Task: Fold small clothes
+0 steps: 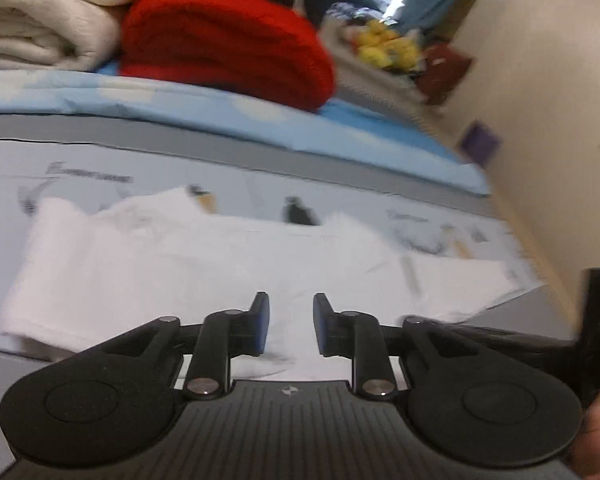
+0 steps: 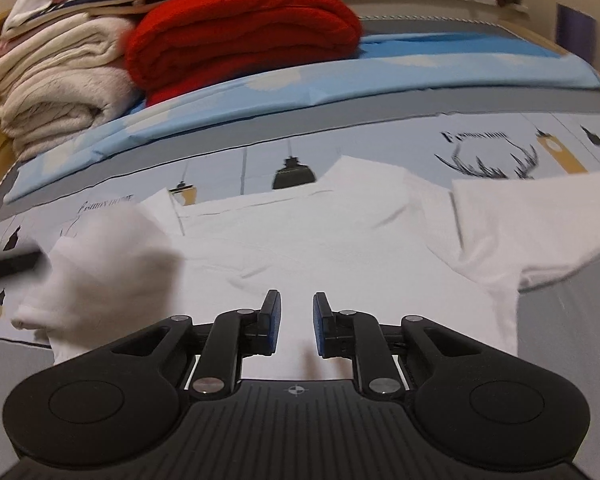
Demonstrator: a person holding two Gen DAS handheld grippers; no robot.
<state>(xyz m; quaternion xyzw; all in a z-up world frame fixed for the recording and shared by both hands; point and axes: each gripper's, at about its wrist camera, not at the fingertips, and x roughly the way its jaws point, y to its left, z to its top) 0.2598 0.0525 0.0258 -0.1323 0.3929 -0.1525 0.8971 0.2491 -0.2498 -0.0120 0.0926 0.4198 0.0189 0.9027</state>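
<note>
Left gripper [image 1: 291,322]: matte black body with a ribbed central plate bearing a small white crosshair mark, two round housings with recessed discs at either side, and linkage arms fastened by silver rivets. Its fingers [image 1: 260,320] carry blue pads. A patch of bare skin shows blurred at the lower right corner of the left wrist view. Right gripper [image 2: 297,322]: same black build, same ribbing, crosshair and silver rivets, with blue-padded fingers [image 2: 274,320] on slim black links.
</note>
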